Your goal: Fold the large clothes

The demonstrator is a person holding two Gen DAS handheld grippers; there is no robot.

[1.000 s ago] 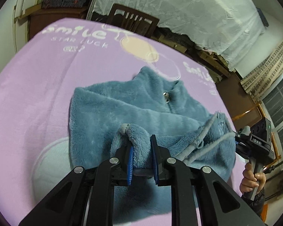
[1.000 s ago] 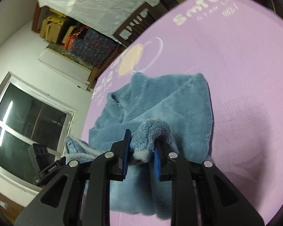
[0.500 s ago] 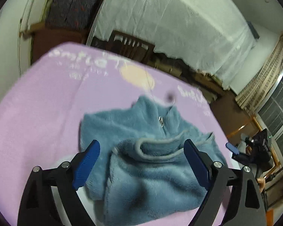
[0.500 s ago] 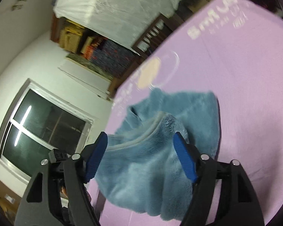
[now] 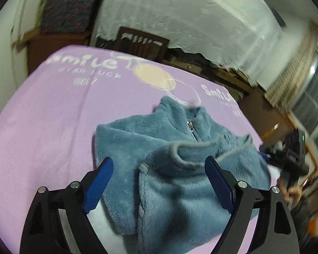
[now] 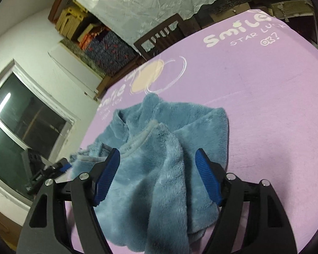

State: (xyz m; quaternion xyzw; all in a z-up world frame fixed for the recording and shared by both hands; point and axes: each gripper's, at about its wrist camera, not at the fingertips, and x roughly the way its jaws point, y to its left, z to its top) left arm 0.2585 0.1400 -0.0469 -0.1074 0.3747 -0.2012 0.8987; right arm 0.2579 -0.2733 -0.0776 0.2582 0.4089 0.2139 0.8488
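Observation:
A blue fleece zip jacket [image 5: 176, 169] lies bunched and folded over itself on the purple printed blanket [image 5: 53, 114]. Its collar and zipper point to the far side and a grey-trimmed hem lies across the top. My left gripper [image 5: 159, 182] is open and empty, just above the jacket's near fold. In the right wrist view the same jacket [image 6: 159, 169] lies on the blanket [image 6: 275, 105]. My right gripper [image 6: 158, 175] is open and empty above the near heap. The right gripper also shows at the right edge of the left wrist view [image 5: 286, 154].
A dark wooden chair [image 5: 142, 42] stands at the blanket's far edge, with a white lace cloth [image 5: 190, 14] behind it. Stacked boxes and bedding [image 6: 91, 33] sit by the wall. A dark window [image 6: 21, 127] is at the left of the right wrist view.
Both grippers were shut on folds of the jacket one second ago. They have opened, let the cloth drop onto the heap, and drawn back a little.

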